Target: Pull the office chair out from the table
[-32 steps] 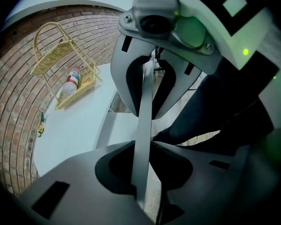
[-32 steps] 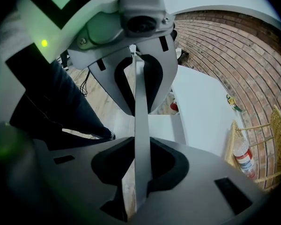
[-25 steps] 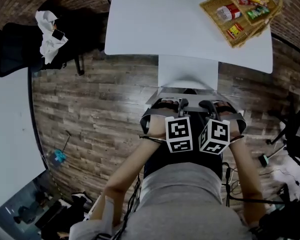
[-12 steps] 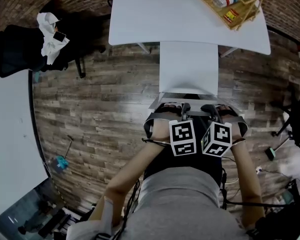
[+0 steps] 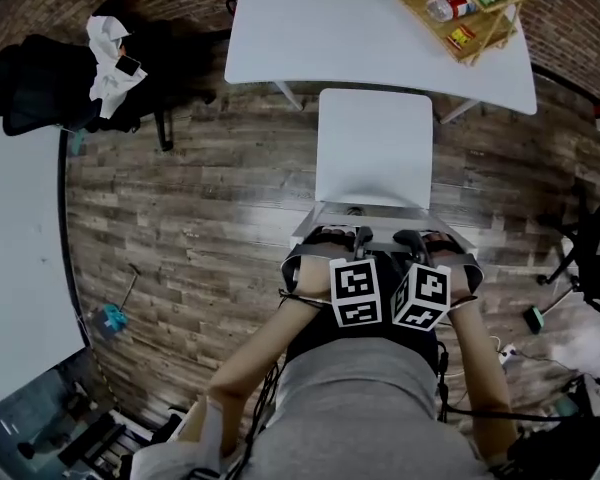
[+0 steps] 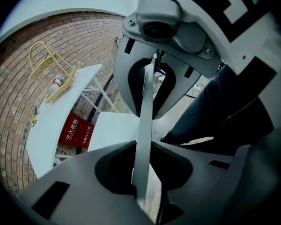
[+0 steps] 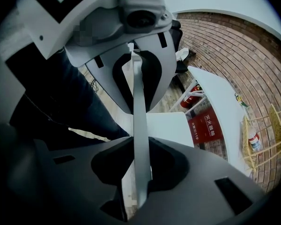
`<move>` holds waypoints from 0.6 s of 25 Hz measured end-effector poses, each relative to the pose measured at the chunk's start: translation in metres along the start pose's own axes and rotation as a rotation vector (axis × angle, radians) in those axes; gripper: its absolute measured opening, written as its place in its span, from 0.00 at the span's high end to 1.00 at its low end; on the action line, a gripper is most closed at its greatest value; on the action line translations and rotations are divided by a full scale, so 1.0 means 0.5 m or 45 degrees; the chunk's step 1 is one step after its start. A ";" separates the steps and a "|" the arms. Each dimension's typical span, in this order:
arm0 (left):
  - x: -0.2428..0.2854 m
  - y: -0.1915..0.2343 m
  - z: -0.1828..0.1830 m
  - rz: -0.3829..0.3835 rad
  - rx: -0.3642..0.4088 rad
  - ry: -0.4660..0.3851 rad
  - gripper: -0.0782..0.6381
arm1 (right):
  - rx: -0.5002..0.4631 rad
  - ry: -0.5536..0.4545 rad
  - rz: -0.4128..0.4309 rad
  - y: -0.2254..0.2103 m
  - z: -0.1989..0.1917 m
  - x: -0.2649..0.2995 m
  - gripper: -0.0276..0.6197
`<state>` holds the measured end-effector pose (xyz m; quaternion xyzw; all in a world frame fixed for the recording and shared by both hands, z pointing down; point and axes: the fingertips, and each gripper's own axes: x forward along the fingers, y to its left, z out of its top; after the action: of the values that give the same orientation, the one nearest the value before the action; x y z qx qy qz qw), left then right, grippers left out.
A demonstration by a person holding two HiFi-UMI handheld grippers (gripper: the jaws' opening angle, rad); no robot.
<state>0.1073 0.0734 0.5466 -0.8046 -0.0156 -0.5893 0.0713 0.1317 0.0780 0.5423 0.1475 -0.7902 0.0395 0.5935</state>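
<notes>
The white chair stands on the wood floor in front of the white table (image 5: 320,28), its seat (image 5: 372,146) almost wholly out from under the tabletop. My left gripper (image 5: 352,240) and right gripper (image 5: 412,240) sit side by side on the top edge of the backrest (image 5: 375,211), each shut on it. In the left gripper view the thin backrest edge (image 6: 143,163) runs between the jaws of the left gripper (image 6: 146,125), with the seat (image 6: 113,130) beyond. The right gripper (image 7: 139,125) clamps the same edge (image 7: 139,172) beside the seat (image 7: 171,128).
A wicker basket (image 5: 470,8) of snacks stands on the table's right end. A black office chair (image 5: 60,83) draped with white cloth is at the upper left, by a second white table (image 5: 15,248). A blue item (image 5: 115,315) and cables lie on the floor.
The chair has come out from under the table toward me, so more of its seat shows. Both grippers moved back with it, still clamped on the backrest.
</notes>
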 end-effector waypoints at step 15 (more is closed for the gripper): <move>-0.010 -0.071 -0.007 0.006 -0.035 0.013 0.76 | -0.034 -0.060 0.039 0.074 -0.001 -0.012 0.82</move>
<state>0.0987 0.1082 0.5461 -0.8026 -0.0053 -0.5933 0.0616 0.1231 0.1147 0.5408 0.1284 -0.8066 0.0344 0.5760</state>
